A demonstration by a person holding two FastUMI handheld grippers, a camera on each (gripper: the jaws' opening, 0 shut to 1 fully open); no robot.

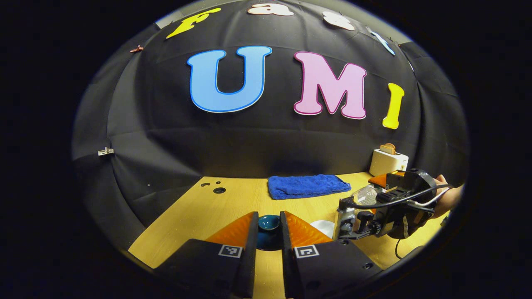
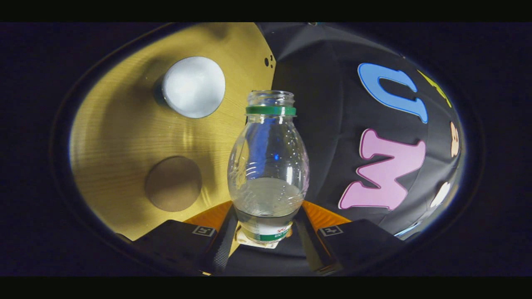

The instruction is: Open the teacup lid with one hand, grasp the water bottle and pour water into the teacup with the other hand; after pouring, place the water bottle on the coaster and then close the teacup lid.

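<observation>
My left gripper (image 1: 269, 226) is shut on the dark blue teacup lid (image 1: 268, 222), which I hold above the wooden table (image 1: 232, 203). Just to its right, the white teacup (image 1: 323, 227) peeks out past one finger. In the right gripper view the teacup (image 2: 193, 86) stands open with a pale inside, and the round brown coaster (image 2: 173, 183) lies beside it on the table. My right gripper (image 2: 266, 216) is shut on the clear water bottle (image 2: 268, 166), which is uncapped, has a green neck ring and is partly full. The left gripper view shows that gripper (image 1: 353, 218) holding the bottle (image 1: 365, 194) tilted near the teacup.
A folded blue towel (image 1: 307, 185) lies at the back of the table. A white toaster (image 1: 388, 162) with a slice in it stands at the back right, with an orange object (image 1: 377, 179) in front of it. A hand (image 1: 445, 198) holds the right gripper.
</observation>
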